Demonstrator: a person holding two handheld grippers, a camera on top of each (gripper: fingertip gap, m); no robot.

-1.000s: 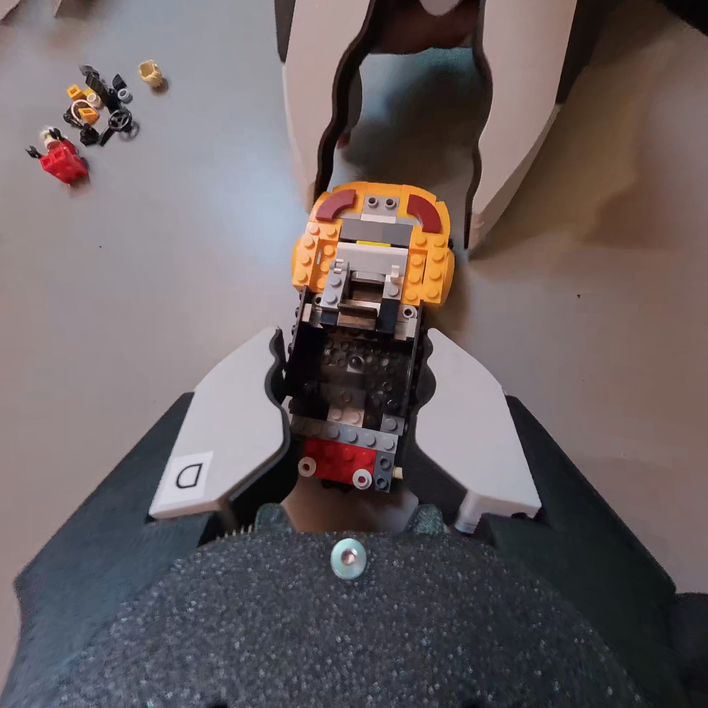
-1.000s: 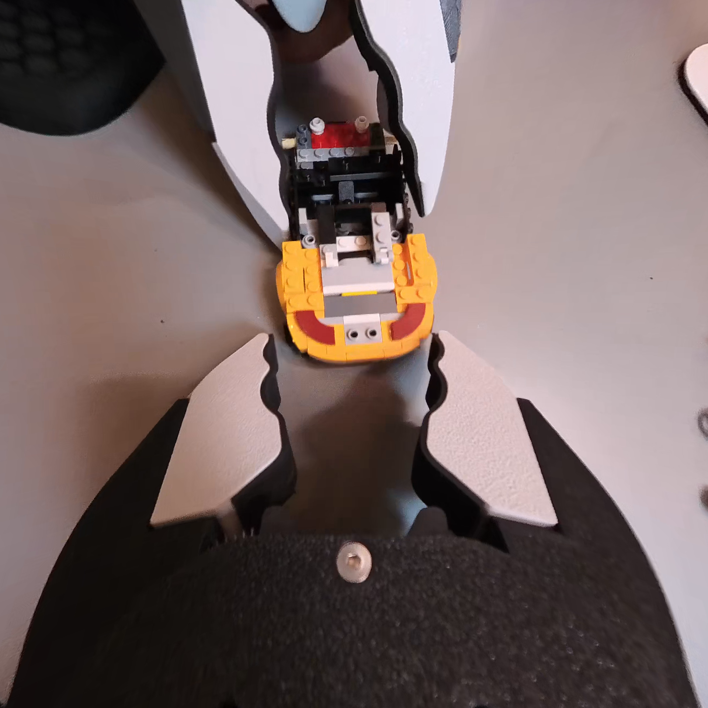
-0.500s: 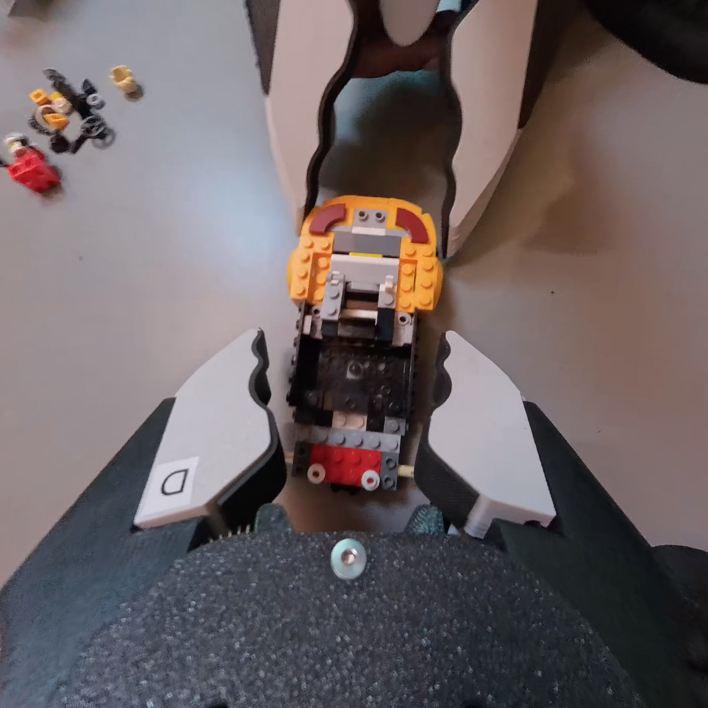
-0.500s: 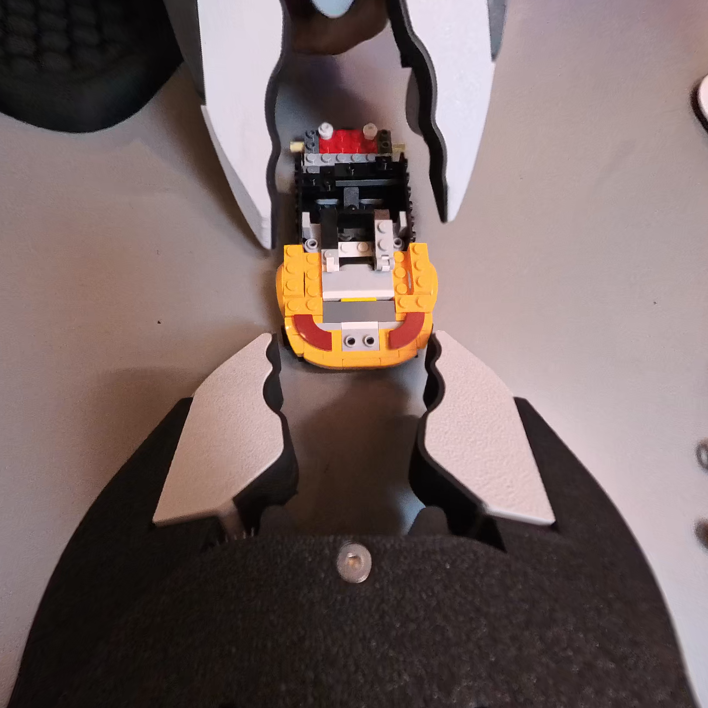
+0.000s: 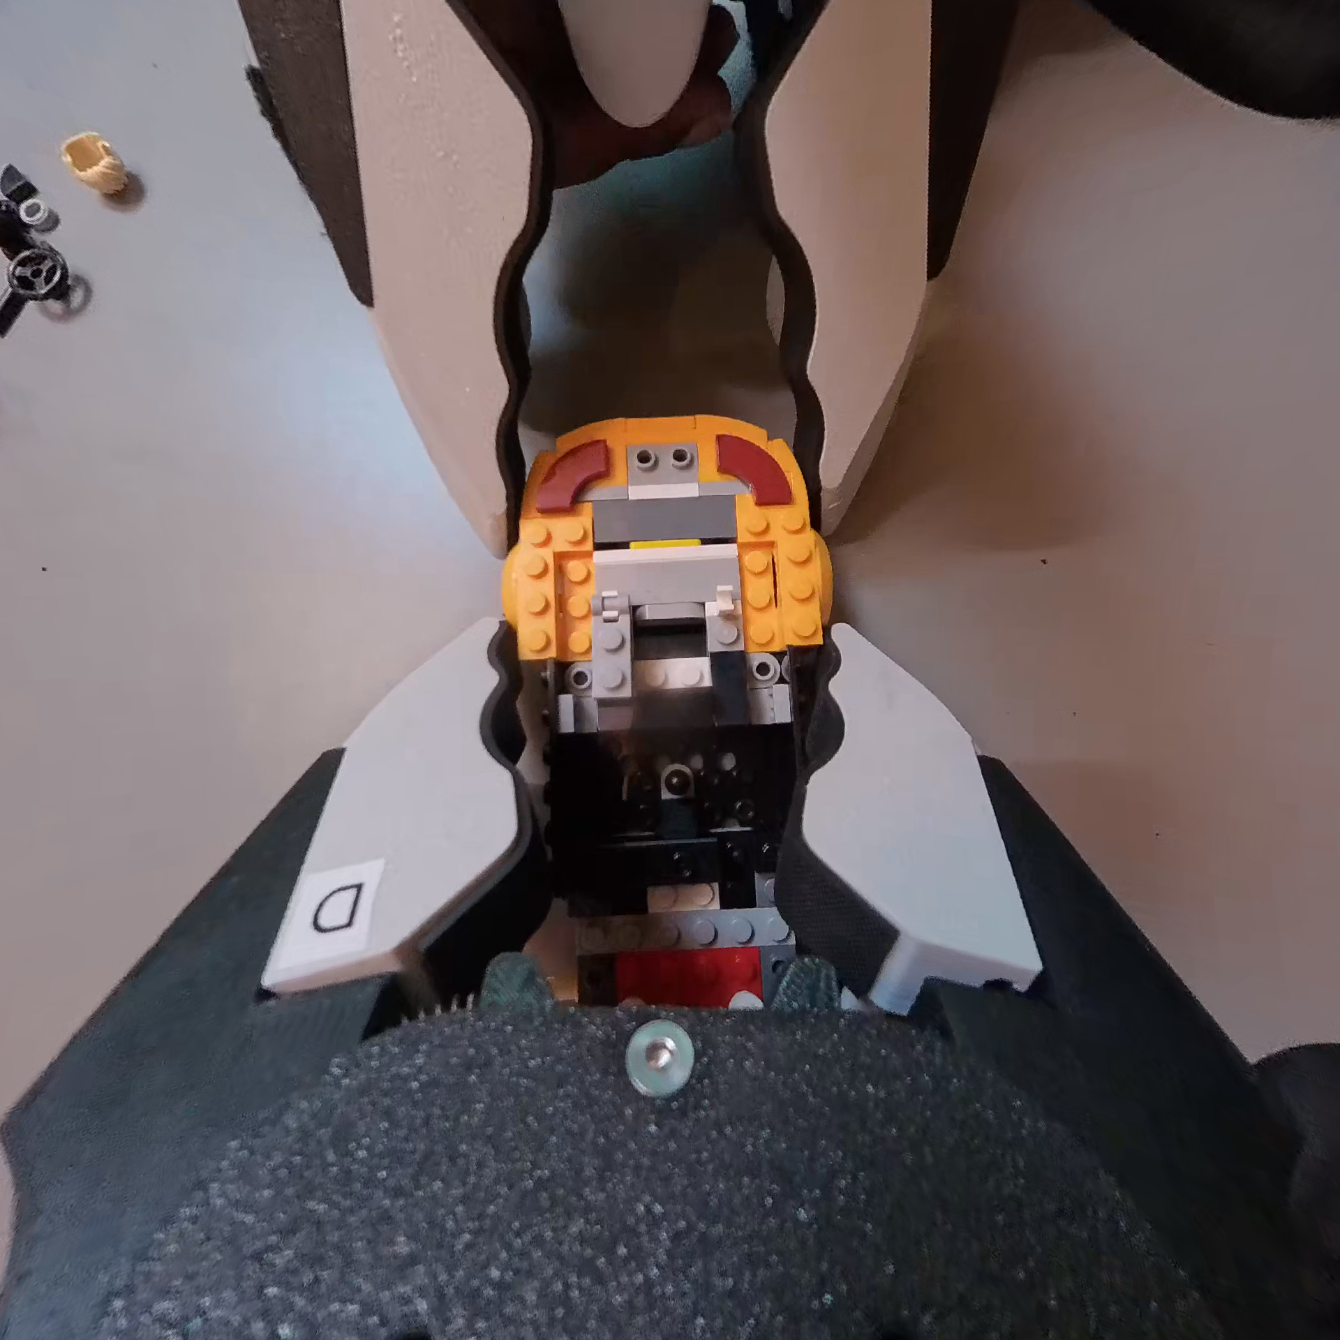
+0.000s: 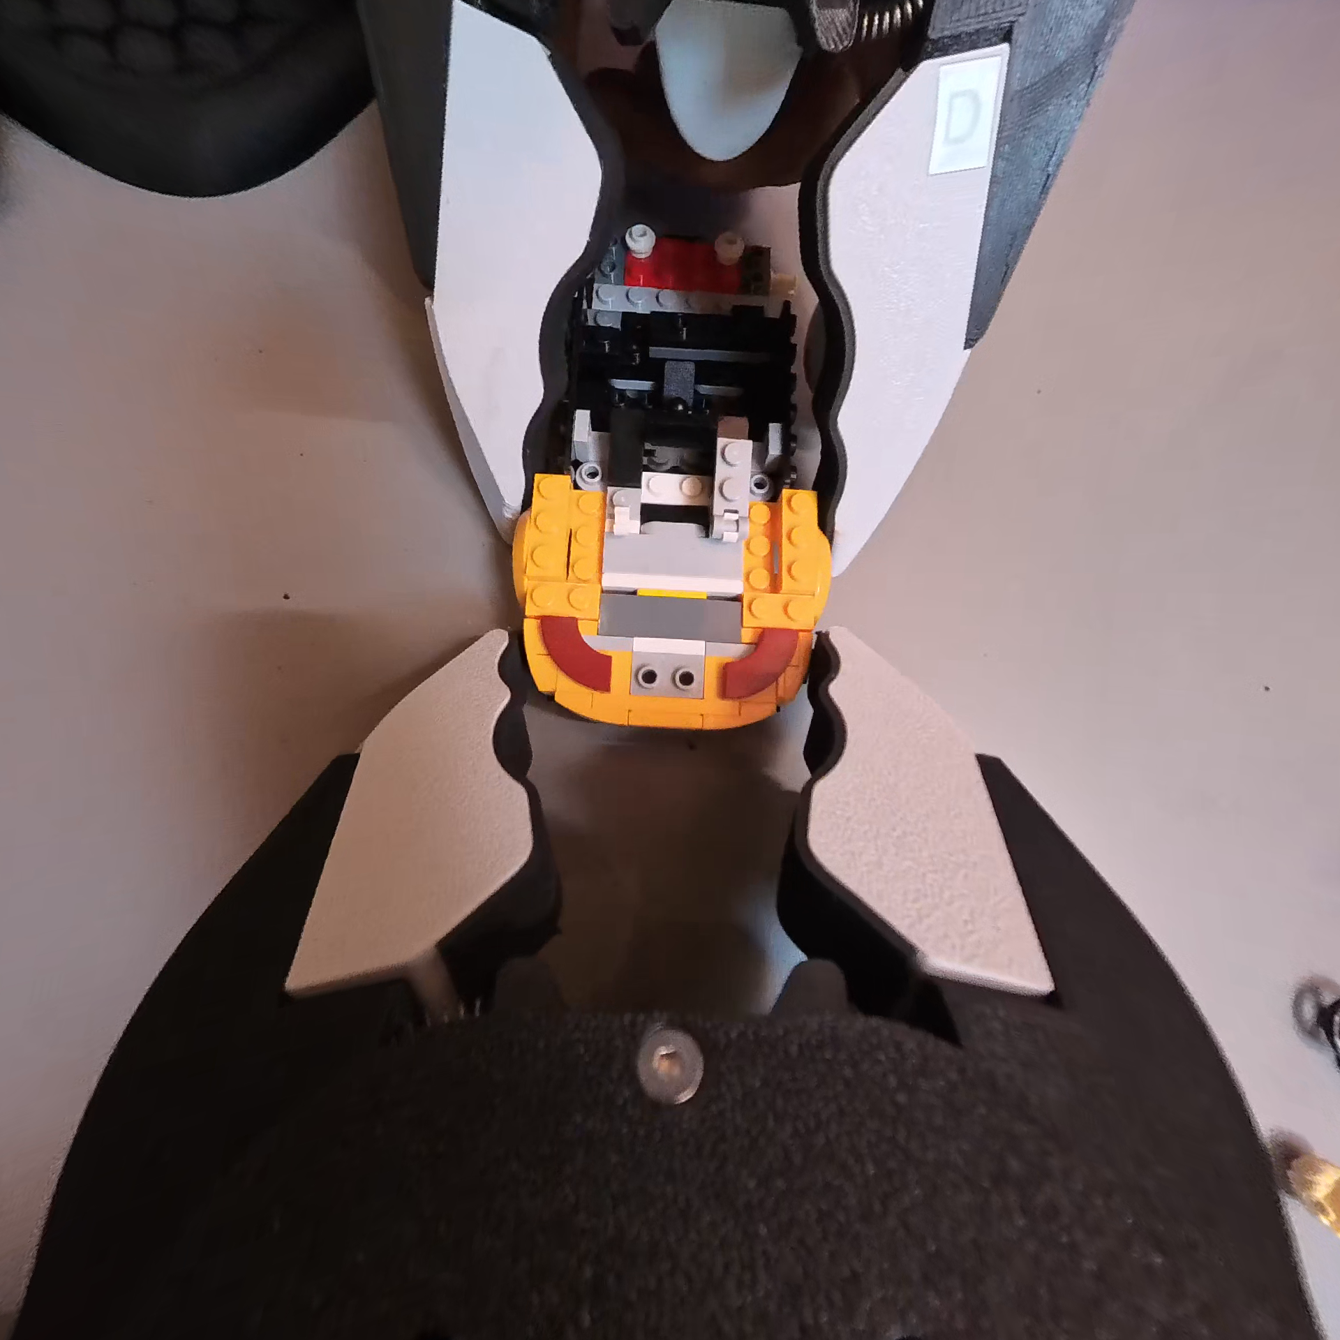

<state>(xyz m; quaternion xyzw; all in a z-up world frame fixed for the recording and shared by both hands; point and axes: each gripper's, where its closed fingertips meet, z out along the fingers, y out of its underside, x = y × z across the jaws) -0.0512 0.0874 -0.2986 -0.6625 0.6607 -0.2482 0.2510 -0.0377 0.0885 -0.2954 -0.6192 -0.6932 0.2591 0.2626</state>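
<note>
A toy brick car (image 5: 667, 580) with an orange front, black middle and red rear lies on the grey table (image 5: 217, 580). My left gripper (image 5: 663, 638) is open and straddles its black middle; a pale sliver shows between the left pad (image 5: 500, 718) and the car's side. My right gripper (image 6: 667, 645) is open, its fingertips close on either side of the car's rounded orange nose (image 6: 667, 696). The two grippers face each other over the car. The left gripper also shows in the right wrist view (image 6: 671, 536), and the right gripper in the left wrist view (image 5: 663, 529).
Small loose brick parts lie at the far left: a tan piece (image 5: 91, 163) and black ring-shaped pieces (image 5: 32, 272). More small parts show at the right edge (image 6: 1316, 1015). A dark mesh object (image 6: 145, 87) sits beyond the left gripper. Only a small space, under 4 cm, lies between the two pairs of fingers. My left tips are roughly 15 cm from the dark mesh object (image 6: 145, 87).
My left gripper, shut on the car's black middle a second ago, opened and let go, then slid forward along the car. My right gripper advanced until its fingertips flank the orange nose.
</note>
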